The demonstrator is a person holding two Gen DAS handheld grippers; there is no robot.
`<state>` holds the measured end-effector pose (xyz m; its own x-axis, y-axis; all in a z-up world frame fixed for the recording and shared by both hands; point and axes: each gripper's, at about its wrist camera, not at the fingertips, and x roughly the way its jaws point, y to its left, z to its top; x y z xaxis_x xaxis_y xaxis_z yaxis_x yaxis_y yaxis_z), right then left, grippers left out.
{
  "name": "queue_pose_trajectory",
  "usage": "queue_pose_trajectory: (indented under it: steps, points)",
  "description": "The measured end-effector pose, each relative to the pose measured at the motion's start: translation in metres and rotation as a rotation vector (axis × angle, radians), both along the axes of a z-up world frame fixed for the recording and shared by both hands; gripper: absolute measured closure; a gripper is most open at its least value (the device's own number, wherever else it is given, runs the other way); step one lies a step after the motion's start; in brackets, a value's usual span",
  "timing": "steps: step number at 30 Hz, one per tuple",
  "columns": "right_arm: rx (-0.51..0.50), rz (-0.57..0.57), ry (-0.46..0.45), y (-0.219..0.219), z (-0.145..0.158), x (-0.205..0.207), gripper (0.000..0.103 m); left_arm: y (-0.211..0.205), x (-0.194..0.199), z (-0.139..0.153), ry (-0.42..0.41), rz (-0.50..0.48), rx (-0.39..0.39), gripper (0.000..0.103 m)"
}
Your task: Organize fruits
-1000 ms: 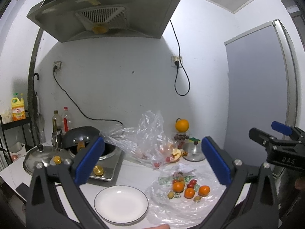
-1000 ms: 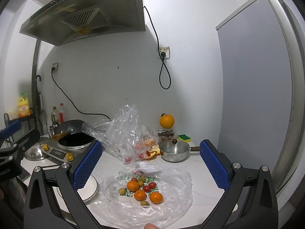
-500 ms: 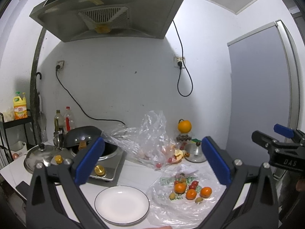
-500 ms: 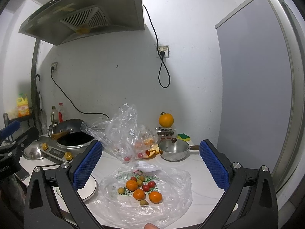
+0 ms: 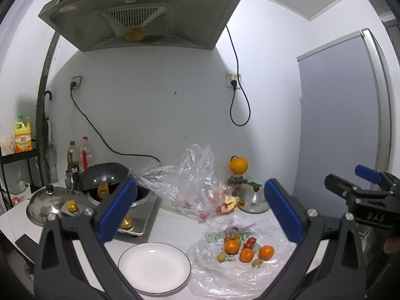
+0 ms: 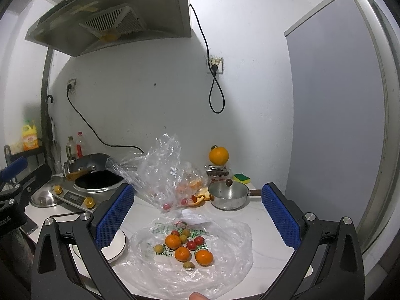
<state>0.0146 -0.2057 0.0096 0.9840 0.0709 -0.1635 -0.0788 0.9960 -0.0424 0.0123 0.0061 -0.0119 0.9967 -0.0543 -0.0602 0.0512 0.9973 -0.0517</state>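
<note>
Fruits: loose on flat plastic bag, beside empty plate; L gripper & R gripper both wide, empty, hovering; step: approach; next: descend, pinch one tangerine.

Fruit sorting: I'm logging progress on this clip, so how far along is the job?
Nothing looks done yet. The white plate is bare, and the tangerines, cherry tomatoes and small greenish-brown fruits all lie mixed on the flat plastic bag. Nothing is in hand: the left gripper and right gripper are open above the counter. All the picking and grouping is left.
</note>
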Motion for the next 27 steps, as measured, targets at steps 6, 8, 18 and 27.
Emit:
queue_pose_trajectory:
  steps: [6,8,18,27]
  points:
    - [-0.001,0.008,0.007,0.001,-0.002,0.005,0.000,-0.006,0.007,-0.005,0.003,0.001,0.022,0.000]
    - [-0.001,0.006,0.007,0.001,-0.002,0.007,0.000,-0.006,0.010,-0.005,0.005,-0.001,0.017,0.000]
    - [0.001,-0.004,0.018,-0.010,-0.007,0.020,0.000,-0.011,0.028,-0.011,0.033,-0.007,0.012,0.000]
    - [0.006,-0.020,0.081,-0.037,-0.031,0.057,0.000,-0.031,0.076,-0.039,0.153,-0.009,0.055,0.000]
